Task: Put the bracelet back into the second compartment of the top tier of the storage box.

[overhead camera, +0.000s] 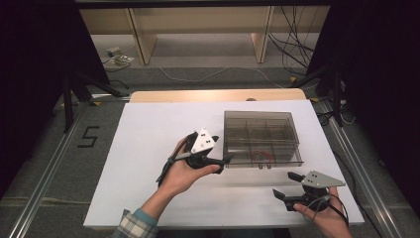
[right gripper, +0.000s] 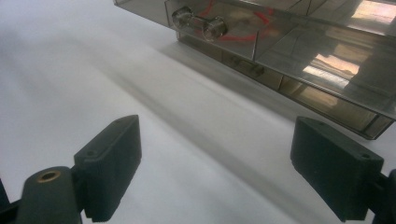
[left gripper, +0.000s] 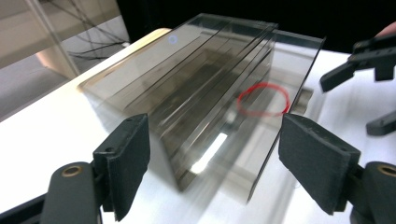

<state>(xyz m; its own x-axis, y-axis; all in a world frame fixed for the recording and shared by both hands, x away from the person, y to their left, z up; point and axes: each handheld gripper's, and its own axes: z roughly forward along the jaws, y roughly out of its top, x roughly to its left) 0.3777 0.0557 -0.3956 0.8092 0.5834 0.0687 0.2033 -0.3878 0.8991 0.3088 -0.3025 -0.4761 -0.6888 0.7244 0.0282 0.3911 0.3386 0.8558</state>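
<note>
Glossy smoky clear-plastic box (overhead camera: pixel 261 137), matt white tabletop (overhead camera: pixel 148 148), matt black jaws, pale wood board (overhead camera: pixel 198 95)

Smoke-grey transparent box (overhead camera: pixel 261 135) at 3 o'clock holds a red ring (left gripper: pixel 263 99). White table (overhead camera: pixel 148 148); plaid sleeve (overhead camera: pixel 132 225) at 7 o'clock

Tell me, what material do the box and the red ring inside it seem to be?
The box looks like smoky, glossy clear plastic: its dividers show through and it reflects light. The red ring is probably a rubber band, thin and slightly uneven, though blur leaves that open.
</note>
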